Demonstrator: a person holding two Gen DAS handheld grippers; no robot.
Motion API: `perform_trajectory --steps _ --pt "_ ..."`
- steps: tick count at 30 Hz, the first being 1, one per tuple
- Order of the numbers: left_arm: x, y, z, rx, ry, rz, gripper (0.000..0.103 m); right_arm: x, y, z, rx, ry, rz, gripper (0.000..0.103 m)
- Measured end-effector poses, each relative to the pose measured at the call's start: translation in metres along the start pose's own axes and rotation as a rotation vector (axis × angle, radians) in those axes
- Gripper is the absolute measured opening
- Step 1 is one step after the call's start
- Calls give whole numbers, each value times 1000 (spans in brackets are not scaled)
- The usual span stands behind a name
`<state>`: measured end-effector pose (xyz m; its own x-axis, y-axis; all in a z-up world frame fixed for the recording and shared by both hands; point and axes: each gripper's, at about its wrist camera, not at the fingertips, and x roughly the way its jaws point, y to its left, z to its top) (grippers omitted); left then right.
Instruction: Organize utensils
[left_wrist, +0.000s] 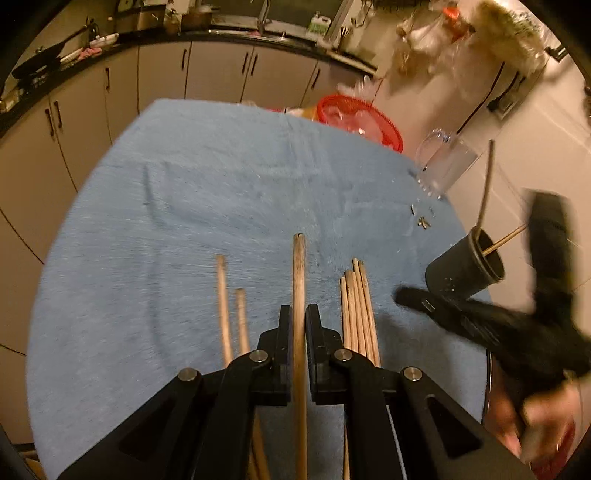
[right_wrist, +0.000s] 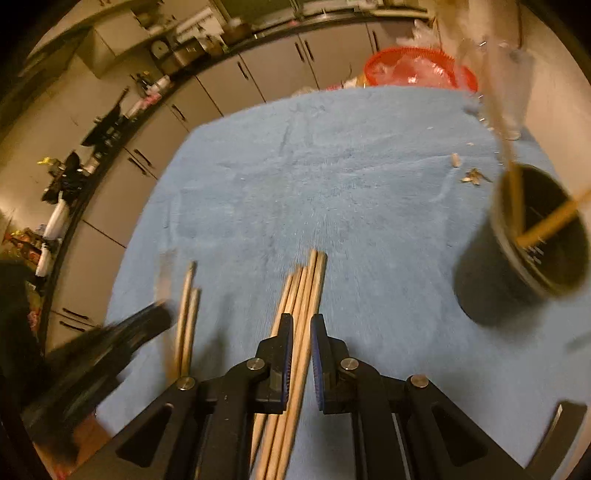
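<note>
My left gripper (left_wrist: 299, 314) is shut on a thick wooden stick (left_wrist: 299, 273) that points away over the blue cloth (left_wrist: 221, 192). Two loose sticks (left_wrist: 231, 306) lie to its left and a bundle of thin chopsticks (left_wrist: 358, 310) to its right. A black utensil cup (left_wrist: 461, 273) stands at the right and holds a metal rod and a wooden stick. My right gripper (right_wrist: 301, 332) hovers over the chopstick bundle (right_wrist: 303, 291) with its jaws narrowly apart around one stick; whether it grips is unclear. The cup (right_wrist: 517, 251) is at its right, and the blurred left gripper (right_wrist: 110, 350) at its left.
A clear glass pitcher (left_wrist: 447, 162) and a red basket (left_wrist: 358, 118) stand at the table's far right edge. Small metal bits (left_wrist: 423, 218) lie near the pitcher. Kitchen cabinets (left_wrist: 207, 74) run behind the table. The right gripper appears blurred in the left wrist view (left_wrist: 498, 317).
</note>
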<state>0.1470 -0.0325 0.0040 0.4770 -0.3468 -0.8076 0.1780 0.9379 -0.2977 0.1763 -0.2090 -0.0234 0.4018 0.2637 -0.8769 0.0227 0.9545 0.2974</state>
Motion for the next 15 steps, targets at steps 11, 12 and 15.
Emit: perform_trajectory --steps 11,12,15 --pt "-10 15 -4 6 -20 -46 7 49 1 27 12 76 -104 11" --pt "-10 16 -4 6 -20 -48 7 51 3 27 3 77 -126 11" --pt "-10 15 -4 10 -19 -53 7 55 6 28 -10 88 -179 11"
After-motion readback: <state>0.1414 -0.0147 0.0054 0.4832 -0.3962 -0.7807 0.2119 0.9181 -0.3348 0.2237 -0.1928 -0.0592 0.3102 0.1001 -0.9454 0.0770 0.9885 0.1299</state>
